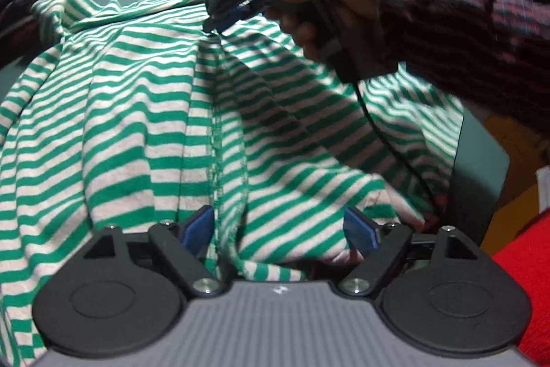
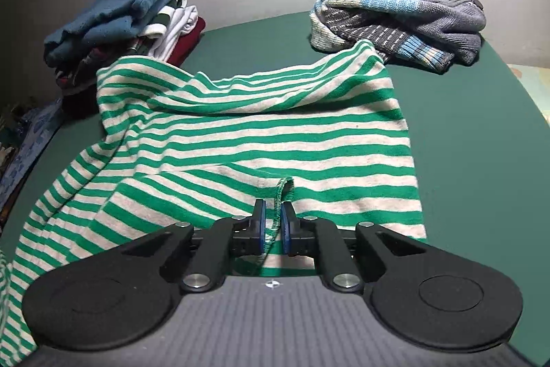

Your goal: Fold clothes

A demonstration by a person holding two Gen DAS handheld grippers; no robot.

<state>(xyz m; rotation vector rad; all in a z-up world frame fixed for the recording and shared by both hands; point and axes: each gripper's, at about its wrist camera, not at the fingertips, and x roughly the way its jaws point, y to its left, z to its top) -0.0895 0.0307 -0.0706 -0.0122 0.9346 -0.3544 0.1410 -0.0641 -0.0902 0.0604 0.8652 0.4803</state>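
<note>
A green-and-white striped garment [image 2: 261, 140] lies spread and rumpled on the dark green table [image 2: 481, 143]. My right gripper [image 2: 273, 224] is shut on a raised hem fold of it near the front edge. In the left wrist view the same garment [image 1: 130, 112] fills the frame, pulled up into a ridge. My right gripper [image 1: 215, 23] pinches the far end of that ridge, held by a hand [image 1: 309, 6] in a plaid sleeve. My left gripper [image 1: 280, 229] is open, its blue pads [image 1: 197, 229] wide apart, with a hem fold of the garment lying loose between them.
A stack of folded clothes topped by a blue piece [image 2: 120, 19] stands at the back left. A grey and blue knit sweater [image 2: 398, 19] lies at the back right, touching the garment's corner. Red fabric [image 1: 526, 267] is at my lower right. A cable [image 1: 388, 143] hangs from the right gripper.
</note>
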